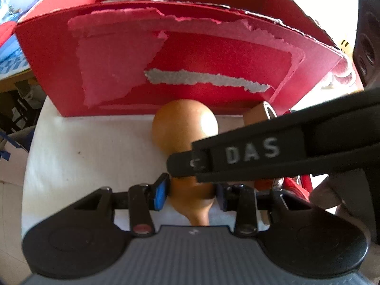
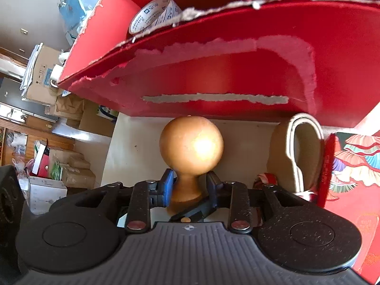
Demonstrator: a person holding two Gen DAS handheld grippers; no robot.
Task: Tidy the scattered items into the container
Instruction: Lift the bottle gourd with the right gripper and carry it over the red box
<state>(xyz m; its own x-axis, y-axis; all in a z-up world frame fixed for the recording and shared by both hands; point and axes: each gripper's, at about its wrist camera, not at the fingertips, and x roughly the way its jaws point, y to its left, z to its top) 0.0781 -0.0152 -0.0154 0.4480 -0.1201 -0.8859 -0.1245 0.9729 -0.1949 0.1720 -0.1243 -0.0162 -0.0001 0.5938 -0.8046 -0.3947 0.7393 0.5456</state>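
In the left wrist view, at the left edge, we see the white tabletop (image 1: 83,154), with the torn red box (image 1: 118,71) standing at its far side, open at the top. In the middle a wooden gourd (image 1: 185,128) lies on the table just in front of the box wall, its round head toward the box and its narrow end toward the camera. The left gripper (image 1: 191,193) is closed on the gourd's lower body: the blue pad presses one side and the dark pad the other. From the right, one black finger (image 1: 249,154) of the right gripper (it carries the letters DAS) crosses over the gourd's waist. Behind it, a brown tape roll (image 1: 258,114) sits by the box's right corner.

In the right wrist view, stacked cardboard cartons (image 2: 71,173) fill the room at the far left. Next comes the red box (image 2: 213,76), with a printed white tape roll (image 2: 154,14) inside it. Below it, the gourd (image 2: 191,142) lies outside the box, on the table (image 2: 133,142). The right gripper (image 2: 190,186) straddles the gourd's thin neck, and we make out a slim gap on each side, so these jaws stand open around it without pressing. To the right the brown tape roll (image 2: 296,154) stands on edge, and beyond it lies a red patterned packet (image 2: 351,166).
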